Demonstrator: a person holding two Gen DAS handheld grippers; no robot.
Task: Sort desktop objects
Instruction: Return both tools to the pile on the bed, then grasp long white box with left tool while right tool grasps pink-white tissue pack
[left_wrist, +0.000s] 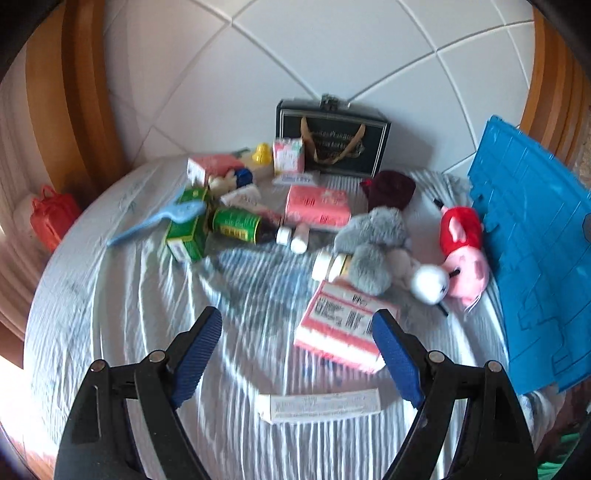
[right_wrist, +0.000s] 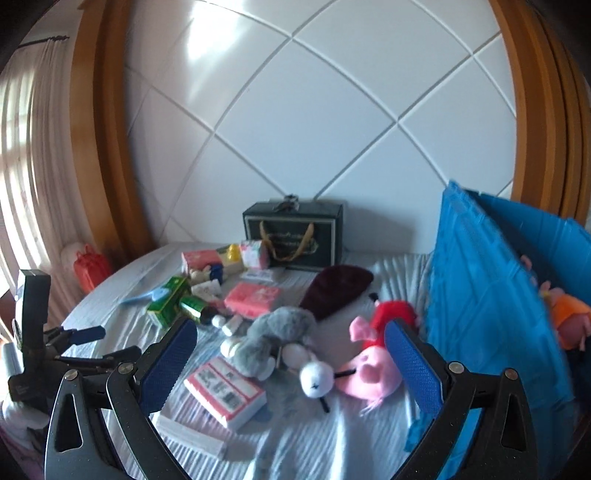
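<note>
My left gripper (left_wrist: 297, 325) is open and empty above the striped cloth; it also shows at the left of the right wrist view (right_wrist: 98, 343). A pink-and-white box (left_wrist: 341, 328) lies just ahead of its right finger, a long white box (left_wrist: 319, 406) between the fingers. My right gripper (right_wrist: 291, 336) is open and empty above a grey plush (right_wrist: 275, 336) and a pink pig plush in red (right_wrist: 373, 350). The same plush toys lie right of centre in the left view: the grey plush (left_wrist: 373, 240) and the pig (left_wrist: 463, 254). A blue crate (right_wrist: 491, 314) stands at the right.
Farther back lie a green bottle (left_wrist: 236, 223), green box (left_wrist: 186, 230), blue brush (left_wrist: 162, 221), pink packs (left_wrist: 317, 206), small white bottles (left_wrist: 293, 236), a dark red pouch (left_wrist: 389, 190) and a black case (left_wrist: 332, 136). A red bag (left_wrist: 51, 218) sits off the left edge.
</note>
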